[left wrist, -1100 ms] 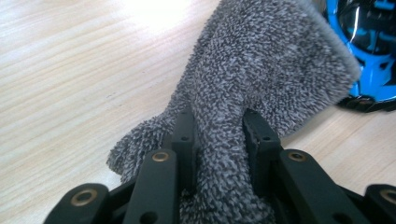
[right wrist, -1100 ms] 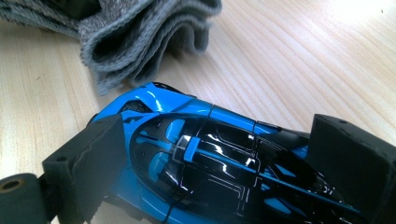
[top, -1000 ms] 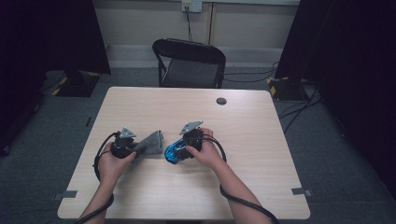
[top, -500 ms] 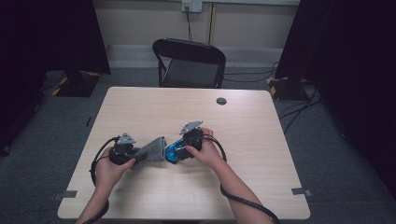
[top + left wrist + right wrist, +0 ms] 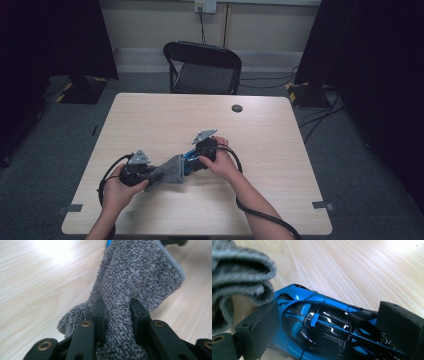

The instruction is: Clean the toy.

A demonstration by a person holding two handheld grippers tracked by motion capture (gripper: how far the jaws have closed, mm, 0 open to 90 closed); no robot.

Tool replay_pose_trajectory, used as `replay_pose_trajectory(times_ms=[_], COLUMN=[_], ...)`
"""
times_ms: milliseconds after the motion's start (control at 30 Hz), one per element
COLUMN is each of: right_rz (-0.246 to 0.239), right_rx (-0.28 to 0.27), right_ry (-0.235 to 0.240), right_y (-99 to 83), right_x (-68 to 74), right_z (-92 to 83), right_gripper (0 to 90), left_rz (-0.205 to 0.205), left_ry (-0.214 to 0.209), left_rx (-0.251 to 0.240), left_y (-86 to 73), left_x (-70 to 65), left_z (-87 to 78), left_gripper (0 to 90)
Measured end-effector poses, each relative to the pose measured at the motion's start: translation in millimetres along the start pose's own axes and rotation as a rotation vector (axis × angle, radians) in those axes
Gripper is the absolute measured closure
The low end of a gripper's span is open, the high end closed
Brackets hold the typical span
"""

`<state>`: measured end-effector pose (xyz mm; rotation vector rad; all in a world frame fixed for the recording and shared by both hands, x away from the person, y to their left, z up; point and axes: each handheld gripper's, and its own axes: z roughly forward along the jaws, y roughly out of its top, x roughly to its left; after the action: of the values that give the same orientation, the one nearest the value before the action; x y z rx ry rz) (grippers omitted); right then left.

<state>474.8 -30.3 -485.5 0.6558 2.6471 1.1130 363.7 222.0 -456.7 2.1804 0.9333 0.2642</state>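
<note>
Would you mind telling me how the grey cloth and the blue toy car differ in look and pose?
The grey cloth is soft, matte and fuzzy; the blue toy car is hard and glossy, with black panels. The cloth is bunched and folded; the car keeps a rigid shape. Each is clamped in a gripper over the table.

wood table [image 5: 280, 150] w/ small black disc [image 5: 237, 108] on it.

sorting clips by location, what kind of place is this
Probably a recording studio or lab room, not a home: black curtains hang on both sides, cables trail over grey carpet, and one folding chair faces a bare wooden table.
</note>
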Motion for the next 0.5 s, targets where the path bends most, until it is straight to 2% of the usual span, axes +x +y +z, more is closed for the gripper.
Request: replay_pose_trajectory(times_ms=[67,133,267,300,400,500], right_rz=[0.001,0.001,-0.001,-0.001,-0.001,-0.002], right_rx=[0.009,0.01,-0.001,-0.002,-0.001,0.0], right_ry=[0.003,0.003,0.002,0.002,0.001,0.0], right_y=[0.5,0.6,-0.4,-0.6,-0.7,-0.2], right_x=[0.0,0.0,-0.1,-0.1,-0.1,-0.1], right_z=[-0.3,-0.3,-0.1,-0.1,-0.3,0.0], right_gripper=[4.4,4.4,4.4,4.4,4.4,4.4], left_rz=[0.028,0.032,0.069,0.069,0.09,0.111], left_ry=[-0.019,-0.028,-0.074,-0.074,-0.116,-0.133], left_rx=[0.005,0.007,0.018,0.018,0.021,0.031], left_y=[1.7,2.1,4.8,4.8,5.9,6.2], left_x=[-8.0,-11.1,-25.6,-25.6,-36.7,-44.1], left_z=[2.1,3.0,7.6,7.6,12.0,15.1], left_gripper=[69.4,69.5,69.4,69.4,69.4,69.4])
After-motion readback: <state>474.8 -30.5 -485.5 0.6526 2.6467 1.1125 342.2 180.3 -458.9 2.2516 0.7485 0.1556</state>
